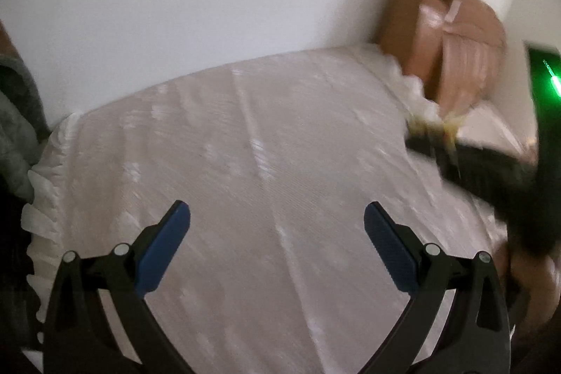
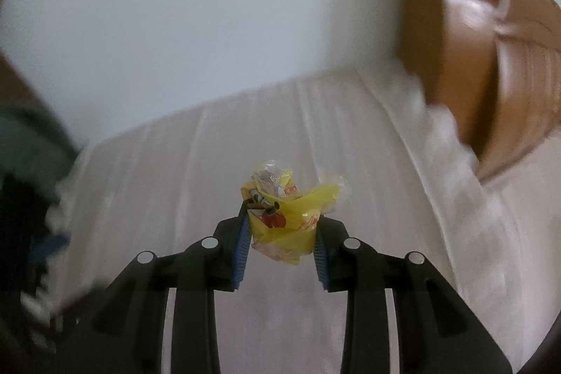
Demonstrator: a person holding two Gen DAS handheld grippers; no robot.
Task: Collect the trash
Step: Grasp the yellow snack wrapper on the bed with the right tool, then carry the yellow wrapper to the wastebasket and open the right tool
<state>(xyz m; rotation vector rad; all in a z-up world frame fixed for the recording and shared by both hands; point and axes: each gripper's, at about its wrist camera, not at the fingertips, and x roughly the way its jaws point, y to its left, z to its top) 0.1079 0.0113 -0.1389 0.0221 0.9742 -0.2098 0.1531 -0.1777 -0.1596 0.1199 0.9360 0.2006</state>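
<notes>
Carrying grabbed trash over white ruffled bedcover
Right gripper clamping crumpled yellow plastic wrapper; left gripper hanging wide open, empty; next probably needing a bin, none visible

One yellow wrapper, one brown headboard, one white bedspread.

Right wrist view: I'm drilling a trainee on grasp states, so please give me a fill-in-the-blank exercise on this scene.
1. The right hand-held gripper is shut on a crumpled ____ wrapper.
2. The left hand-held gripper is ____ and holds nothing.
3. Both grippers hang over a ____ cloth.
4. The brown cardboard box stands at the cloth's far ____ corner.

Missing words: yellow; open; white; right
</notes>
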